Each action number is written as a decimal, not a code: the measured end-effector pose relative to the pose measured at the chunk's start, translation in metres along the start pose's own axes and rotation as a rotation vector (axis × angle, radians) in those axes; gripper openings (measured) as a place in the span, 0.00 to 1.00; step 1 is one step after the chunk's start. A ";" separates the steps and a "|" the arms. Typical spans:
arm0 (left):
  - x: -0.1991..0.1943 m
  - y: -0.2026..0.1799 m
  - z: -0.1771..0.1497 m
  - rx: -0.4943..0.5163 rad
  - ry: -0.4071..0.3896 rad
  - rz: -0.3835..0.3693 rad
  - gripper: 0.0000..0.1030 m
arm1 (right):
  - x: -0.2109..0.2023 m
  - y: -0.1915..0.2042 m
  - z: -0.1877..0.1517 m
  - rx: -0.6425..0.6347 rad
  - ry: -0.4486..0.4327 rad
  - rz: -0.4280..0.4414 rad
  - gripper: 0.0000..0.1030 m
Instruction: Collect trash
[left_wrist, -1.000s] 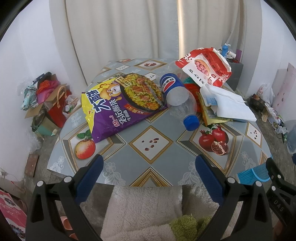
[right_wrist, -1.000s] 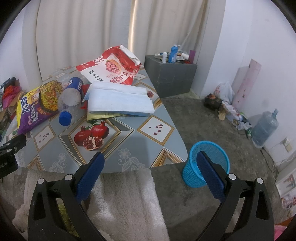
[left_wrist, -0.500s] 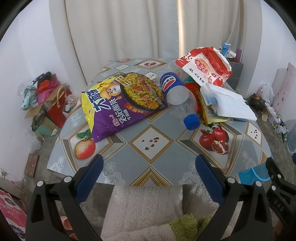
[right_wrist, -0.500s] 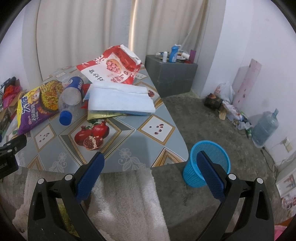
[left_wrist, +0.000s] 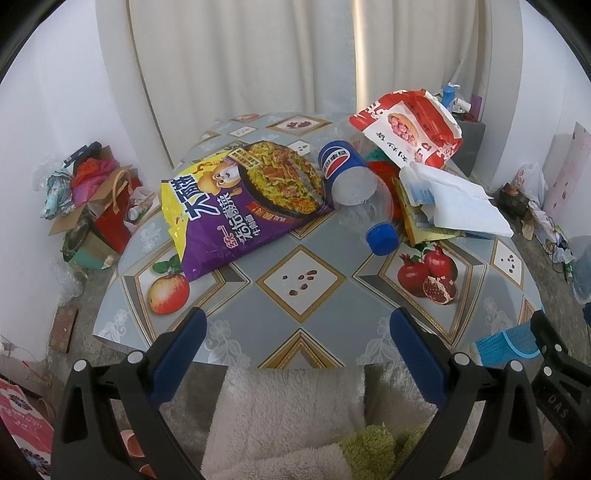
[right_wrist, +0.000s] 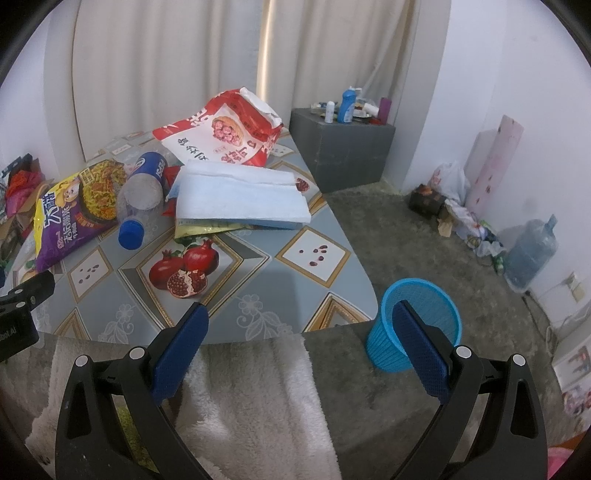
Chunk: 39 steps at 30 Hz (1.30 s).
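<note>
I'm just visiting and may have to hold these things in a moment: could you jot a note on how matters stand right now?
Left gripper: open, empty, short of the table.
Right gripper: open, empty, near the blue basket on the floor.
On the table: purple noodle bag, Pepsi bottle, red snack bag, white packet over flat wrappers.
Done: nothing visibly collected; the basket looks empty.
Left: move every piece into the basket.

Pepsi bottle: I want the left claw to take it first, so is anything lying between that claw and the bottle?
Nothing visible does. The left claw is open at the near table edge, and only bare tabletop lies before the Pepsi bottle. The purple noodle bag lies to the bottle's left, touching it.
</note>
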<state>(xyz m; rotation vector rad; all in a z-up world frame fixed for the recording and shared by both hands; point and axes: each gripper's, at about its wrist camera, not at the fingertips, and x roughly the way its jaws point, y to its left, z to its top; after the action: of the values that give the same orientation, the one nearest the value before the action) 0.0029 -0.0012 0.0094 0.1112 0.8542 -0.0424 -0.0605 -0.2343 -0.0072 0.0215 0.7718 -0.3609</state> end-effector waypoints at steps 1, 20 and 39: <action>-0.001 0.000 0.001 0.000 0.000 0.000 0.95 | 0.000 0.000 0.000 0.000 0.000 0.000 0.92; -0.011 0.039 0.009 -0.060 -0.092 0.012 0.95 | -0.010 0.018 0.018 -0.026 -0.080 0.001 0.92; 0.004 0.050 0.094 0.101 -0.294 -0.447 0.95 | 0.012 -0.008 0.071 0.202 -0.067 0.098 0.85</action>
<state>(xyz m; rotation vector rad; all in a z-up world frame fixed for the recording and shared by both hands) 0.0801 0.0374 0.0721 0.0058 0.5688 -0.5097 -0.0070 -0.2562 0.0370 0.2346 0.6628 -0.3436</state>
